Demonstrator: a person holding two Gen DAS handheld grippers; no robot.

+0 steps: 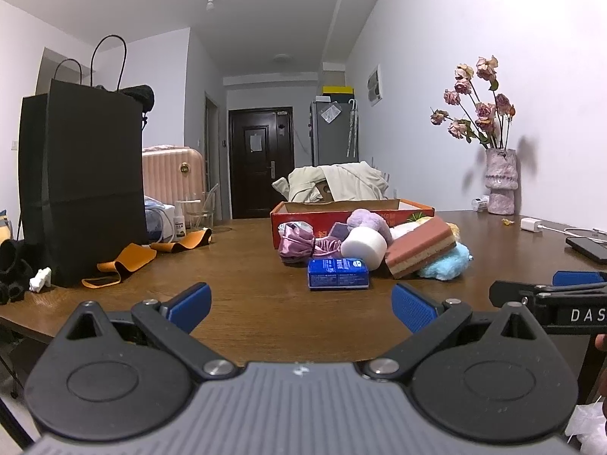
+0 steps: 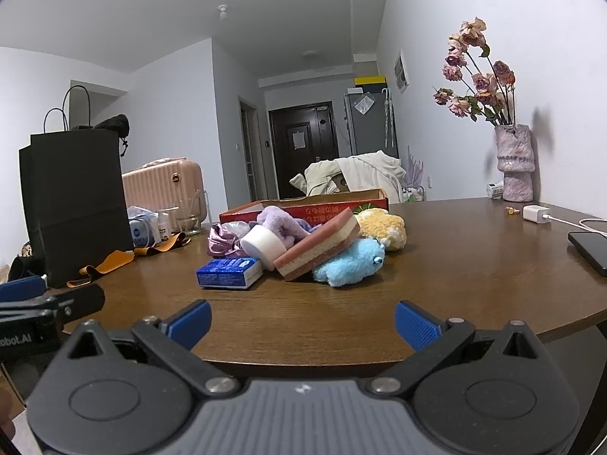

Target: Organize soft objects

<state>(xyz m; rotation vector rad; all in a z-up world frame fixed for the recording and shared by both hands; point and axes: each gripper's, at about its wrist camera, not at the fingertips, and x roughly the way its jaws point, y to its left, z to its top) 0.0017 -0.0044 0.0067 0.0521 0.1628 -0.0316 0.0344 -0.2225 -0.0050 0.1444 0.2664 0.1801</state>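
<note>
A pile of soft things lies mid-table in front of a red cardboard box (image 1: 303, 215) (image 2: 341, 201). It holds a blue tissue pack (image 1: 337, 273) (image 2: 229, 273), a white foam cylinder (image 1: 363, 247) (image 2: 262, 244), a pink layered sponge (image 1: 419, 250) (image 2: 318, 244), a light blue plush (image 1: 445, 263) (image 2: 349, 267), a purple plush (image 1: 370, 220) (image 2: 277, 222), a satin purple scrunchie (image 1: 296, 244) (image 2: 222, 240) and a yellow plush (image 2: 381, 223). My left gripper (image 1: 301, 309) is open and empty, short of the tissue pack. My right gripper (image 2: 302, 322) is open and empty at the table's near edge.
A black paper bag (image 1: 87, 182) (image 2: 76, 204) stands at the left, with orange straps (image 1: 125, 265) beside it. A vase of dried roses (image 1: 500, 182) (image 2: 516, 163), a white charger (image 2: 535, 213) and a phone (image 2: 592, 252) are at the right.
</note>
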